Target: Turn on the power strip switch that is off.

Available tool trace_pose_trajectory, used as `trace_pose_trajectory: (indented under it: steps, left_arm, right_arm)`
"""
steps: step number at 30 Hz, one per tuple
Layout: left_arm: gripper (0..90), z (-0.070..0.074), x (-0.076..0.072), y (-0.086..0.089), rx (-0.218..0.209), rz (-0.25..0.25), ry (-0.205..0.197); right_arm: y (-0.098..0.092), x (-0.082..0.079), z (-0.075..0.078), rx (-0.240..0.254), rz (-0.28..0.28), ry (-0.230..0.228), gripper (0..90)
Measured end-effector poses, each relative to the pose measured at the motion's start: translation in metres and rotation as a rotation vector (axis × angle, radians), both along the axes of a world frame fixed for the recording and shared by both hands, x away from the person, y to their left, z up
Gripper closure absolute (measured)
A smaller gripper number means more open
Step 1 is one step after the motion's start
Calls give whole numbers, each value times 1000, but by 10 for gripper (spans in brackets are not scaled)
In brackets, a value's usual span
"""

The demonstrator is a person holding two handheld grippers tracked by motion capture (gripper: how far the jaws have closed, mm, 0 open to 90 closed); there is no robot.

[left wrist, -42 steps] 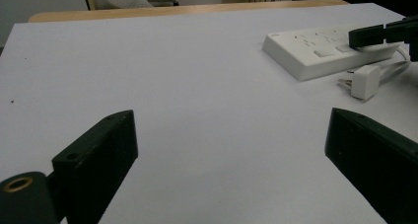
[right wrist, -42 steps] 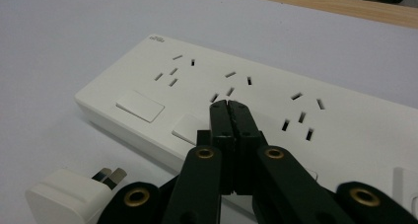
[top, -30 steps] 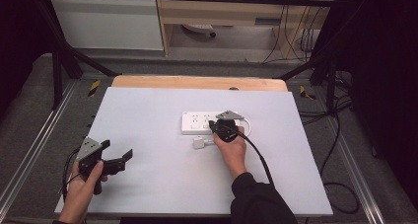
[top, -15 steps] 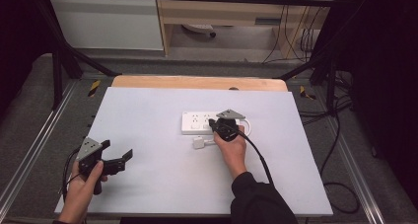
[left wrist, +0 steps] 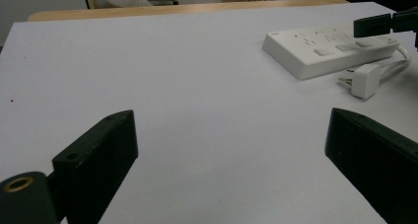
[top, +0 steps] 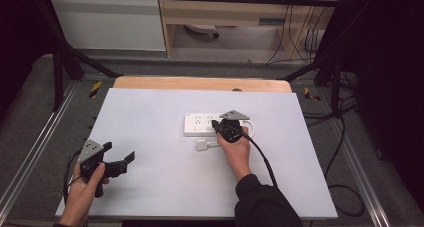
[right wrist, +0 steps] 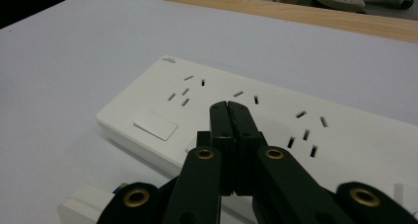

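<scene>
A white power strip (top: 199, 123) (left wrist: 330, 49) (right wrist: 276, 115) lies flat near the middle of the white table (top: 150, 187). Its white plug (top: 201, 145) (left wrist: 365, 80) (right wrist: 86, 204) rests on the table just in front of it, cable looped to the right. My right gripper (top: 216, 125) (right wrist: 228, 105) is shut with nothing between its jaws; its tips sit over the strip's top face beside a rocker switch (right wrist: 155, 125). Whether they touch the strip I cannot tell. My left gripper (top: 120, 153) (left wrist: 226, 130) stands open over bare table at the front left, far from the strip.
A wooden strip (top: 200, 83) borders the table's far edge. Black frame posts and floor cables (top: 345, 137) flank the table on the right. Wide bare tabletop lies between the two grippers.
</scene>
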State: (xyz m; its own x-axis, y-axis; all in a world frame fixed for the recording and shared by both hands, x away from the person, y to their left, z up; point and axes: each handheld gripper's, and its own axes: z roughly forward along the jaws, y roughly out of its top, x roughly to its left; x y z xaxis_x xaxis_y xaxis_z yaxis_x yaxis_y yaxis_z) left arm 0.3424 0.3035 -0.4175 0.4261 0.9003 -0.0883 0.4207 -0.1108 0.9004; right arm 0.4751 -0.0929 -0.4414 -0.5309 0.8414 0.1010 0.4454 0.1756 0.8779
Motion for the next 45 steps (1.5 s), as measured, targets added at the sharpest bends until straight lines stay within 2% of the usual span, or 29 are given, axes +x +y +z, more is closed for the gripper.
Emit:
trace_pose_trajectory:
  steps: [18, 39, 45]
  left_arm:
    - [57, -1, 0, 0, 4, -2, 4]
    - [57, -1, 1, -1, 1, -6, 9]
    - [57, -2, 1, 0, 1, -5, 10]
  right_arm:
    - [-9, 0, 10, 23, 4, -2, 856]
    - [-24, 0, 24, 46, -7, 17, 655]
    - [-32, 1, 30, 61, -25, 32, 526]
